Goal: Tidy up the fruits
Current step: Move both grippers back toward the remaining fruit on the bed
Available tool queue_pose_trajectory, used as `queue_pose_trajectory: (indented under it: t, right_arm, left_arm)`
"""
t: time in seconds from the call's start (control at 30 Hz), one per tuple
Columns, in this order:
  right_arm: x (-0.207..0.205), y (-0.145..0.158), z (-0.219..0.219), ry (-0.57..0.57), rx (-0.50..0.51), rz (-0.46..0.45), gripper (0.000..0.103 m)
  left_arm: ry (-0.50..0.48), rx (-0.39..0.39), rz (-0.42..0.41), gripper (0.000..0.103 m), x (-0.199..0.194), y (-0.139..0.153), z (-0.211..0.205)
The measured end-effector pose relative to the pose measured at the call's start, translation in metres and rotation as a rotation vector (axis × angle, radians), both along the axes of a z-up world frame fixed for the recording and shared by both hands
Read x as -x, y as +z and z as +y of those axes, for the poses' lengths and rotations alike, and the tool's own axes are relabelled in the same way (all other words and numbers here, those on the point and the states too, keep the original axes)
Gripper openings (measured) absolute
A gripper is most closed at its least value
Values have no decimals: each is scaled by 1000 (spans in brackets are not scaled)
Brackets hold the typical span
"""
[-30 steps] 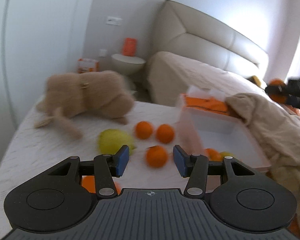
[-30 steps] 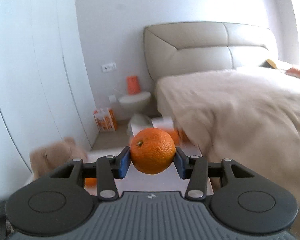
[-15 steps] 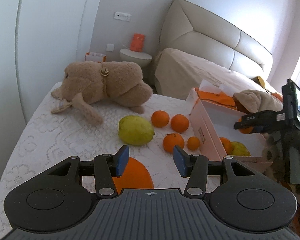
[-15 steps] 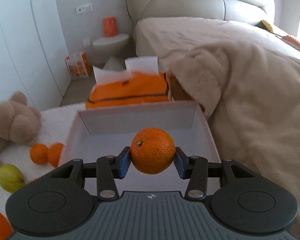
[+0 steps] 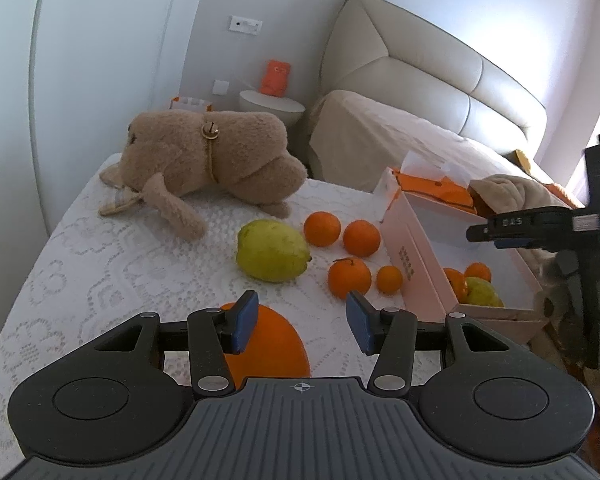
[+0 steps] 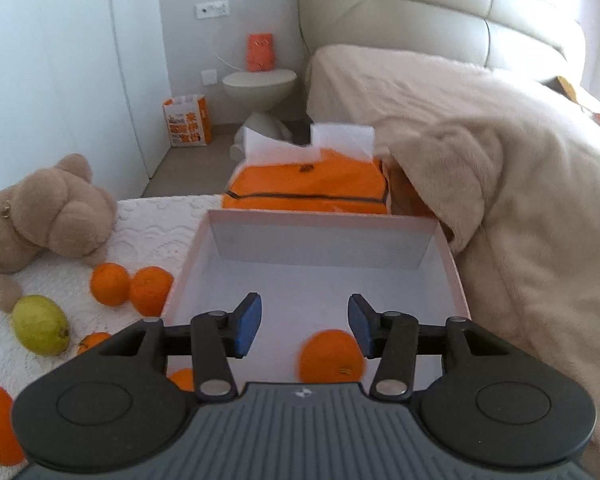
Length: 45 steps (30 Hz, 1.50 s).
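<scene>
My right gripper is open above the pale pink box. An orange lies blurred in the box just below its fingers. My left gripper is open and empty over the white lace table, with a large orange under its left finger. A green-yellow fruit and several oranges lie on the cloth beside the box. The box holds an orange and a green fruit. The right gripper's body shows over the box.
A beige plush toy lies at the back left of the table. An orange tissue box stands behind the pink box. A beige blanket drapes at the right, touching the box. A bed and nightstand are beyond.
My right gripper moved down over the box, opened and let go of the orange, which now sits in the box. My left gripper has settled, open, over the table.
</scene>
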State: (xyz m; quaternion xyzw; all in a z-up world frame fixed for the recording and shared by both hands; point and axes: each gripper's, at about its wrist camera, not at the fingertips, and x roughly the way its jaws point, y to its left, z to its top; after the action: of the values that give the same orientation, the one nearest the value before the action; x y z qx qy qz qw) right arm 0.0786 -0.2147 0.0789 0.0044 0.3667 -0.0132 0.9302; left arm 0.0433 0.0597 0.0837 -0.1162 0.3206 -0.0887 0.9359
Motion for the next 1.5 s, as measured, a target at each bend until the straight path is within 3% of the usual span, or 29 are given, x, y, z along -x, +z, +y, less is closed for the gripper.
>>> queue_pose_trajectory:
  t: [0.27,0.37,0.5,0.57,0.7,0.87,1.1,1.27,1.5]
  right_arm:
    - [67,-2,14,44,-136,-65,49]
    - [87,-13,23,76,-146,-66,50]
    - [101,-18,37,122,-140,-134,50]
    - [99,-22,41,142,-165,-157,50]
    - [94,-34,47,203,-231,-198,50]
    - [95,-46,53,213,-203,-273,50]
    - [83,-54,51,210,-182,-321,50]
    - [71,-53,52,208,-137,-331,50]
    - [60,-55,46,184,-197,-316,50]
  left_arm:
    - [50,0,-21,53,7,-3,10]
    - [62,1,-41,53,4,-2,11]
    - [79,54,-84,53,-6,-7,12]
    - [75,96,-85,53,-14,-12,12]
    - [38,94,-126,53,-28,-18,4]
    - [-18,140,-148,53,-41,-27,-3]
    - [-29,200,-95,53,-57,-42,-1]
    - [-20,199,-41,53,-71,-50,0]
    - [-20,198,-33,53,-92,-51,6]
